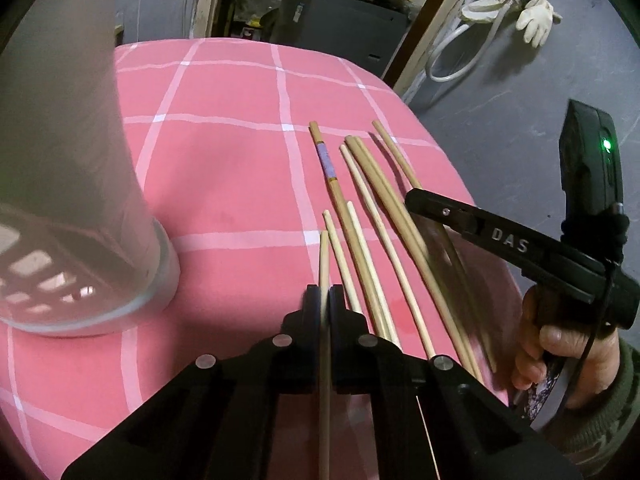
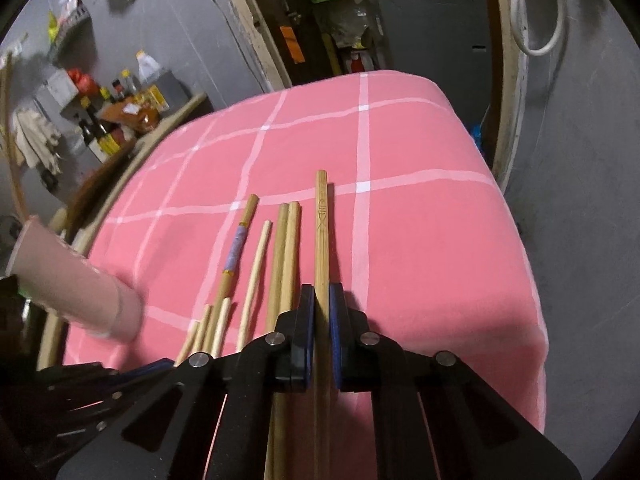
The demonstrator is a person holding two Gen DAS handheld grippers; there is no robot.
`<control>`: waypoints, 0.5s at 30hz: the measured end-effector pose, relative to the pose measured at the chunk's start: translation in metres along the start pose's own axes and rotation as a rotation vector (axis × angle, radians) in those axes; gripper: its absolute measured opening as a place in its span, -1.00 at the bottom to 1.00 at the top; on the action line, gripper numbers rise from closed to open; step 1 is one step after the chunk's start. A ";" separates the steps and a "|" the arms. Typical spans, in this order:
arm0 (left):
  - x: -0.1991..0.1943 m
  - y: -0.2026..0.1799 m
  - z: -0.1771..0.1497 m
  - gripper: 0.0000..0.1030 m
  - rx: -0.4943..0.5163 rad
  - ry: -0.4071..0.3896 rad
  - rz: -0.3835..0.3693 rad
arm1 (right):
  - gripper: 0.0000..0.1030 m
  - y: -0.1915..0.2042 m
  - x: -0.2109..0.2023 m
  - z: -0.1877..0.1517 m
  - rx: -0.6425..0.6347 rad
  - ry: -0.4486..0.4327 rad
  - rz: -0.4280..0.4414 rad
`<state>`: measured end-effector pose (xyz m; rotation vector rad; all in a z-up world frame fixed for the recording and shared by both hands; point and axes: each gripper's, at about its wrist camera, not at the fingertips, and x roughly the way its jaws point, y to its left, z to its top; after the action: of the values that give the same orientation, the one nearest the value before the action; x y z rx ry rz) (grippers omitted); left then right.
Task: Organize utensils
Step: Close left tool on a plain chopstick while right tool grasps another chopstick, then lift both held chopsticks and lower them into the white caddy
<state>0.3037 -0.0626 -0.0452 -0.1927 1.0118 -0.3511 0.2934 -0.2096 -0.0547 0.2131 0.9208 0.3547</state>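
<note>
Several wooden chopsticks [image 1: 372, 200] lie side by side on the pink checked cloth [image 1: 224, 160]. One of them has a purple band [image 2: 236, 248]. My left gripper [image 1: 324, 300] is shut on the leftmost pale chopstick [image 1: 324, 256], which runs back between its jaws. My right gripper [image 2: 322, 300] is shut on the rightmost chopstick [image 2: 321, 220], which has a small engraved mark. In the left wrist view the right gripper [image 1: 416, 202] reaches in from the right, held by a hand [image 1: 560, 344]. A tall translucent white cup [image 1: 80, 160] stands at the left of the chopsticks, also seen as the cup [image 2: 80, 292].
The cloth-covered table drops off at the right edge [image 1: 460, 184] and the far edge [image 2: 360, 80]. A grey floor with a white glove [image 1: 536, 20] and a hose [image 1: 452, 60] lies beyond. Bottles [image 2: 104, 120] crowd a low shelf at the far left.
</note>
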 end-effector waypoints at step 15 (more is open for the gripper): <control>-0.080 -0.020 -0.032 -0.95 0.081 -0.336 -0.076 | -0.89 0.048 -0.097 -0.039 -0.079 -0.469 0.115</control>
<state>0.2338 -0.0512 0.0077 -0.2090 0.6591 -0.4131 0.1978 -0.2024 0.0096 0.2632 0.4325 0.4245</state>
